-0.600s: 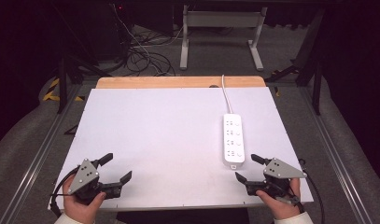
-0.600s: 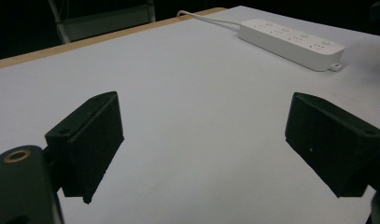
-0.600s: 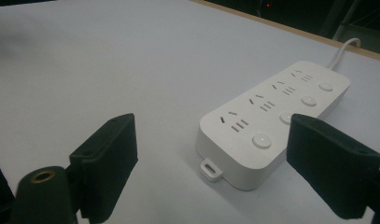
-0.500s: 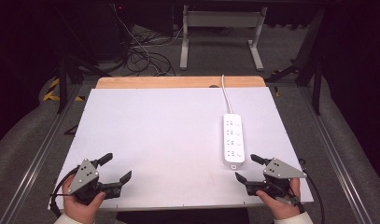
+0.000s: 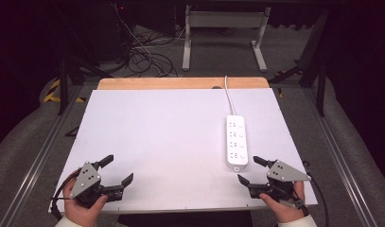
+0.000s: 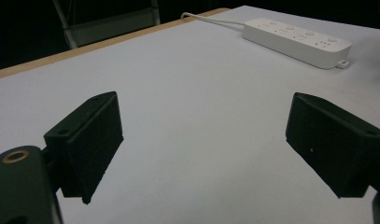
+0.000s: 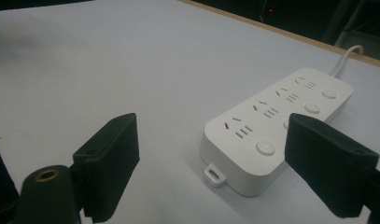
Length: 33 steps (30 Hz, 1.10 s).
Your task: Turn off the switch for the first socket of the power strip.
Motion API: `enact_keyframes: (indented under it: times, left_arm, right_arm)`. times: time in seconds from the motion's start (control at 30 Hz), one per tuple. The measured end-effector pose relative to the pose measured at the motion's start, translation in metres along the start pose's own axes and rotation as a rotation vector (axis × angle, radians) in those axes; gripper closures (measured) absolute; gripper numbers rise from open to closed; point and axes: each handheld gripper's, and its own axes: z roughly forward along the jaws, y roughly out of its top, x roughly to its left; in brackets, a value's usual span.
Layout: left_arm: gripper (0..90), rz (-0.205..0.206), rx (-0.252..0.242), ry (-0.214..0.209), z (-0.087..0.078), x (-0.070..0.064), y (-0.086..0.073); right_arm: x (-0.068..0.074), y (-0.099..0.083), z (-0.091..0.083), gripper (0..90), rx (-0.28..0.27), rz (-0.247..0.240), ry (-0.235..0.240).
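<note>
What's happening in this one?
A person holds a gripper in each hand at the near edge of a white table. Both the left gripper and the right gripper are open and hold nothing. A white power strip lies flat just ahead of the right gripper, untouched, its cord running to the far edge.

Overhead light falls evenly on the desk [image 5: 171,142]; its white top is bright, with no hard glare. Everything past its far edge drops into near black, floor and cables barely readable. Shadows are soft: a faint one under the power strip [image 7: 276,126] in the right gripper view, and a grey smudge at that view's top left corner. Both gripper views are dim, grainy and slightly soft, the near black jaws blurred. The high view is sharper, with mild compression blockiness.
</note>
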Motion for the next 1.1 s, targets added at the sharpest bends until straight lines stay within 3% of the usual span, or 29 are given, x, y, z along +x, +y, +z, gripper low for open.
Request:
enact_keyframes:
  times: [0.1, 0.2, 0.27, 0.5, 0.9, 1.1]
  left_arm:
    - [11.5, -0.002, 0.0, 0.003, 0.0, 0.0, 0.0]
    - [11.5, -0.003, 0.004, 0.006, 0.0, 0.0, 0.0]
    - [11.6, -0.007, 0.006, 0.011, 0.0, 0.0, 0.0]
    - [11.8, -0.003, 0.015, 0.019, 0.0, 0.0, 0.0]
    - [12.0, 0.013, 0.023, 0.023, 0.0, -0.001, 0.0]
    - [11.9, 0.014, 0.026, 0.027, 0.0, 0.0, 0.0]
  right_arm:
    - [0.0, 0.001, 0.0, 19.1, 0.0, -0.001, -0.005]
    - [-0.002, 0.003, -0.001, 21.4, 0.054, -0.03, -0.033]
    - [-0.003, 0.005, -0.001, 25.7, 0.058, -0.025, -0.019]
    - [-0.006, 0.014, -0.002, 32.3, 0.061, -0.023, 0.0]
    - [-0.016, 0.034, 0.003, 34.5, 0.056, -0.023, -0.007]
    - [-0.02, 0.042, 0.006, 41.2, 0.07, -0.032, 0.001]
